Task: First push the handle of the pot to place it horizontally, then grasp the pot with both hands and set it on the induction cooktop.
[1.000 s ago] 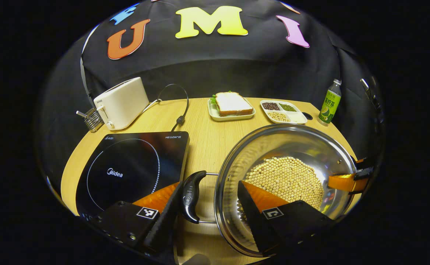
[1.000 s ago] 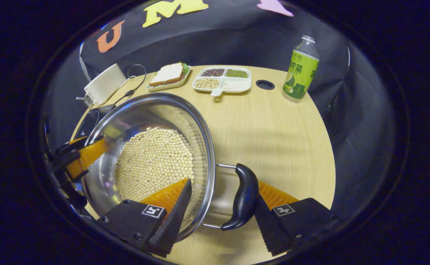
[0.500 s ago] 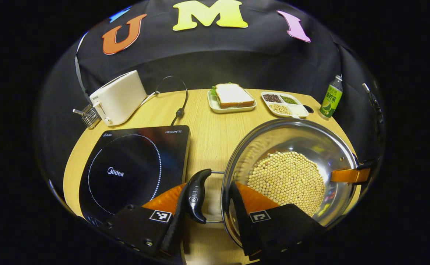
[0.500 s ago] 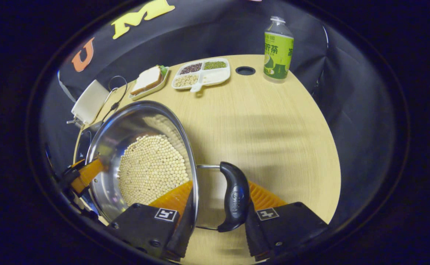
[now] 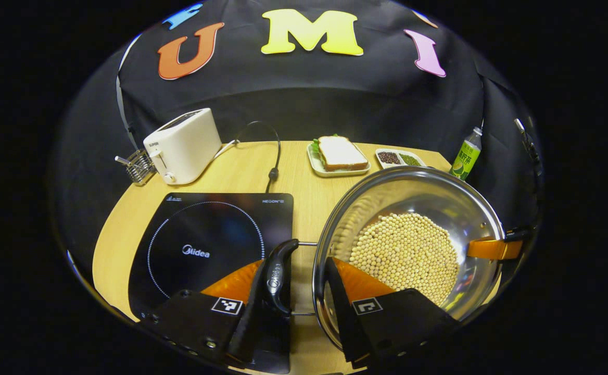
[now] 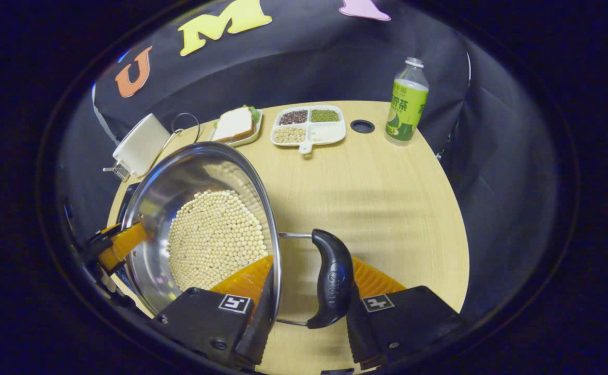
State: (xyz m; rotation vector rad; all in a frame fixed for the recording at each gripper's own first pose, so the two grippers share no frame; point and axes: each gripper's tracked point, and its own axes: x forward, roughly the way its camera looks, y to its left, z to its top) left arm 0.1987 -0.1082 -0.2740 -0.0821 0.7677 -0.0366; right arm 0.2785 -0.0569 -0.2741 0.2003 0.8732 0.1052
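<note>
Left gripper (image 5: 299, 291): bottom centre of left gripper view, jaws closed on a pot handle (image 5: 278, 276) and rim. Right gripper (image 6: 309, 307): bottom centre of right gripper view, clamped likewise on the opposite handle (image 6: 332, 278).

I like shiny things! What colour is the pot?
Shiny silver pot, black handles; clearest in the left gripper view.

A staged kitchen booth: black cloth wall (image 5: 304, 99) behind a wooden table (image 6: 377, 187) with toaster (image 5: 183, 146) and induction cooktop (image 5: 210, 245).

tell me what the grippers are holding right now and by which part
The pot, by its two side handles: left gripper clamps across the left handle, right gripper across the right handle.
</note>
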